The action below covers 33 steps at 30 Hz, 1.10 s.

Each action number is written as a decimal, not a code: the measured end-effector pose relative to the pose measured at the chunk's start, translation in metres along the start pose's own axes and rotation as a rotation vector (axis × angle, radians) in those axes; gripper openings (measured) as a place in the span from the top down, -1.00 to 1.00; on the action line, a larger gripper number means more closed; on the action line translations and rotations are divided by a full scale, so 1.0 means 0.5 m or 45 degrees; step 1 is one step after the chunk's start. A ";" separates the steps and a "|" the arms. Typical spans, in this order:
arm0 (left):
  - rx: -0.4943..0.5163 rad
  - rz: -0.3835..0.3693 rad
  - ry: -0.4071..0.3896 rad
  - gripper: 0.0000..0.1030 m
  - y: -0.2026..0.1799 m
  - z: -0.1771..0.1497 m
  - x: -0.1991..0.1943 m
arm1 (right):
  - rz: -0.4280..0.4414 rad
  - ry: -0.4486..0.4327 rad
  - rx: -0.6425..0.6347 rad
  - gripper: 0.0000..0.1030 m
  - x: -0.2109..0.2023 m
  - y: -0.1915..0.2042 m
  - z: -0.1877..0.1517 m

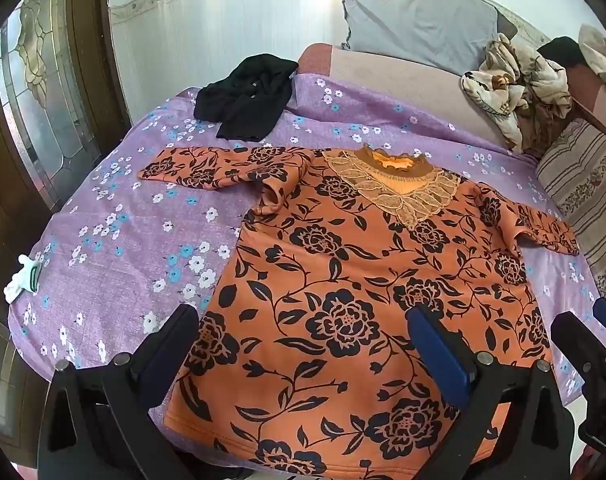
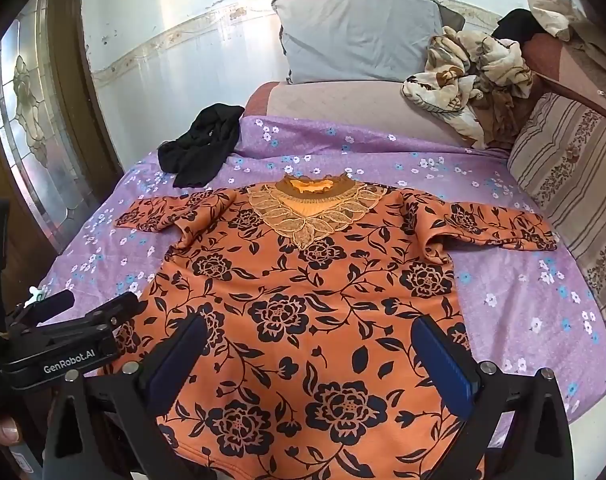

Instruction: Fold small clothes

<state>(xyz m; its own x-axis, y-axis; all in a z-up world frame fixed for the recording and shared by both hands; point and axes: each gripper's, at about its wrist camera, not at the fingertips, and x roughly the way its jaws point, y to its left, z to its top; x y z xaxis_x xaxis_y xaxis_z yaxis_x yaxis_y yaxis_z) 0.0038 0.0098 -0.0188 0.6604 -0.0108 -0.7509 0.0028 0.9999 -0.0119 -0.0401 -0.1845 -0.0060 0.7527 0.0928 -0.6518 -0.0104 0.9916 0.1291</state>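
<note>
Orange floral top (image 1: 343,280) lies flat beneath both wide-open, empty claws (image 1: 303,344) (image 2: 309,356).

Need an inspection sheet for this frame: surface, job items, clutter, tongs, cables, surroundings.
Surface: purple floral bedsheet over a bed, fairly smooth.
Job's things: orange floral top lying flat, front up, both sleeves spread out, lace collar at the far end, hem nearest the cameras.
Clutter: black garment crumpled at the far left of the sheet; small white item at the left edge; crumpled patterned cloth on the far right.
Grippers: left tongs open above the hem; right tongs open above the hem; neither holds anything.
Cables: nothing seen.
Surroundings: grey pillow against the wall, striped cushion on the right, glass door on the left.
</note>
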 end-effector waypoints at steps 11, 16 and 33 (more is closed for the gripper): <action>-0.001 -0.006 0.013 -1.00 -0.004 -0.001 0.004 | -0.008 -0.003 0.010 -1.00 0.000 -0.010 0.005; 0.000 -0.011 0.014 -1.00 -0.004 0.000 0.005 | -0.016 -0.007 0.004 -1.00 -0.001 -0.004 0.001; -0.001 -0.012 0.013 -1.00 -0.007 -0.001 0.006 | -0.007 -0.034 0.018 -1.00 0.002 -0.005 0.002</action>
<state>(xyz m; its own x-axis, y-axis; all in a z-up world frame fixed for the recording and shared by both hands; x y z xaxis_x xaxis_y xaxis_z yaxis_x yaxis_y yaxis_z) 0.0054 0.0061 -0.0215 0.6524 -0.0205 -0.7576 0.0086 0.9998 -0.0197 -0.0389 -0.1869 -0.0061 0.7699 0.0844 -0.6326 0.0030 0.9907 0.1358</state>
